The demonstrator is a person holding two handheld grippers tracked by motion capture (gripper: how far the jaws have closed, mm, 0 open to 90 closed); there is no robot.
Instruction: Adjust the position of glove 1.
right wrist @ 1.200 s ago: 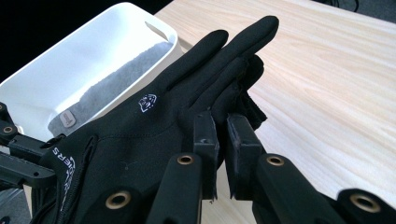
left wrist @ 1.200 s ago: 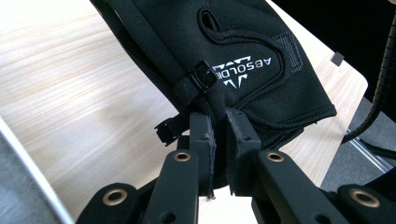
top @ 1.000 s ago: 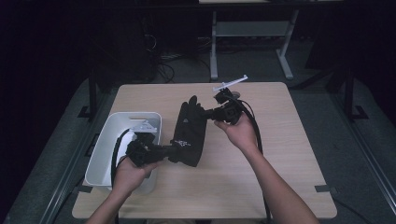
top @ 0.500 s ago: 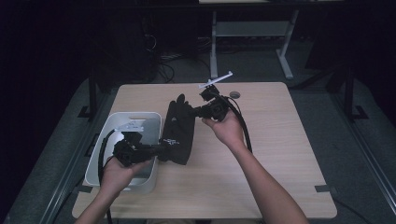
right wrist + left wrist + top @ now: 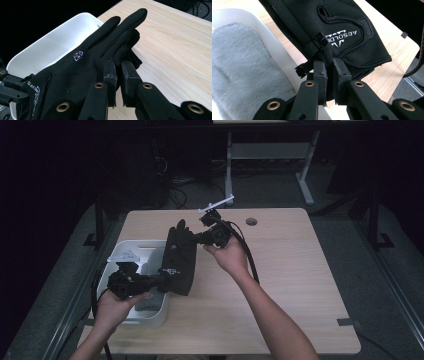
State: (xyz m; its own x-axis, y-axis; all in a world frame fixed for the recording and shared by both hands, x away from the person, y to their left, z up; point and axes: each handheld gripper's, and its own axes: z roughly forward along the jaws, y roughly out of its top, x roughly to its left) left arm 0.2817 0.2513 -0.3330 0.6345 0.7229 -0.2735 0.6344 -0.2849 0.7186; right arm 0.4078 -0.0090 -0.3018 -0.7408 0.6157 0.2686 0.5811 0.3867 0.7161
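The black glove (image 5: 180, 257) is suspended between both grippers, above the wooden table (image 5: 300, 270) and just beside the right wall of the white bin (image 5: 127, 251). The left gripper (image 5: 329, 72) has its jaws clamped on the glove's cuff edge, beside the white lettering. The right gripper (image 5: 118, 75) has its jaws clamped on the glove's finger end. A grey fleece cloth (image 5: 239, 75) lies inside the white bin, below the cuff.
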